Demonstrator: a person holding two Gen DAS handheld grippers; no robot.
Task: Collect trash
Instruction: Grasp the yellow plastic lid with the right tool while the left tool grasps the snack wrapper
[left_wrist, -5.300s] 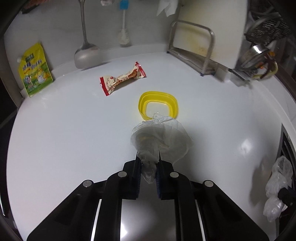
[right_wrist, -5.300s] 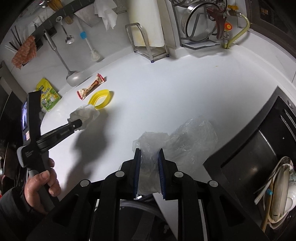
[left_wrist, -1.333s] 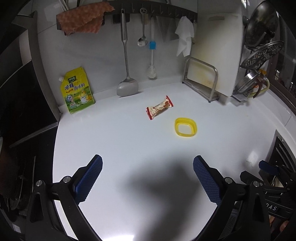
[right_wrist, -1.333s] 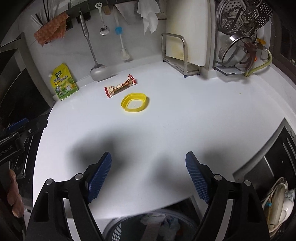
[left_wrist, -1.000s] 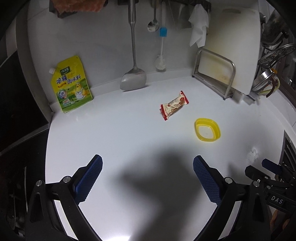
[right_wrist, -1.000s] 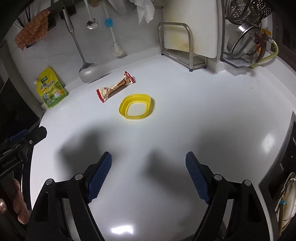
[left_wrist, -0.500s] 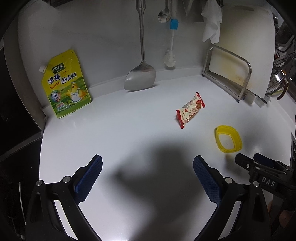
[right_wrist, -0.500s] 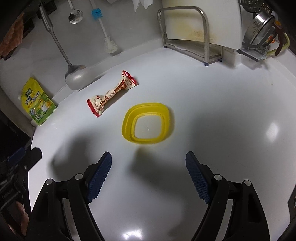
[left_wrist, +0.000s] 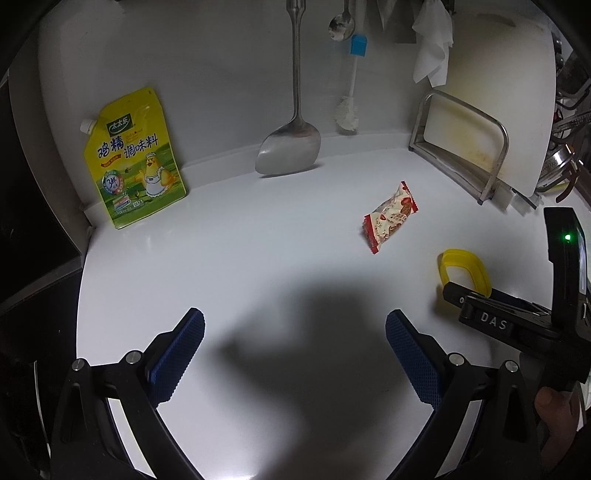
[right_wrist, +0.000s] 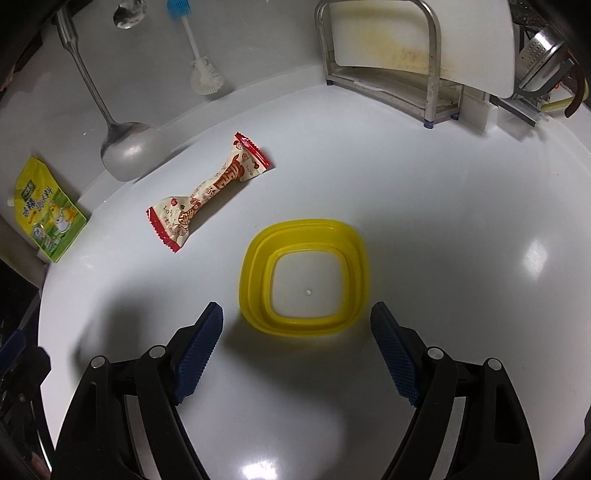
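The right gripper (right_wrist: 295, 350) hangs over the counter (right_wrist: 443, 221) with its jaws spread wide and nothing between the blue pads (right_wrist: 199, 347). Just ahead of them, closer to the left pad, lies the yellow tub (right_wrist: 303, 277) — a shallow, rounded-square plastic thing with stepped walls. It is empty; only a white bottom with a tiny dot in the middle shows inside. The pads do not touch it.

The left gripper (left_wrist: 295, 354) is also wide open and holds nothing; bare counter and its own shadow lie between its pads (left_wrist: 177, 354). In its view the right gripper's black body, marked DAS, stands at the right edge in front of the tub (left_wrist: 463, 271), with a hand (left_wrist: 557, 421) below it.

Beyond the tub, to its left, lies the wrapper (right_wrist: 210, 192) — a crumpled snack packet, cream with red print and red zigzag ends, pinched in the middle and flat on the counter, apart from the tub.

Farther back, a steel spatula (right_wrist: 125, 147) hangs against the wall with its blade at the counter's edge, a brush (right_wrist: 205, 77) with a blue top and a spoon (right_wrist: 127, 14) beside it. A yellow-green seasoning pouch (right_wrist: 48, 214) leans against the wall at far left. At the right, a white cutting board (right_wrist: 424, 33) stands in a metal rack (right_wrist: 432, 74).
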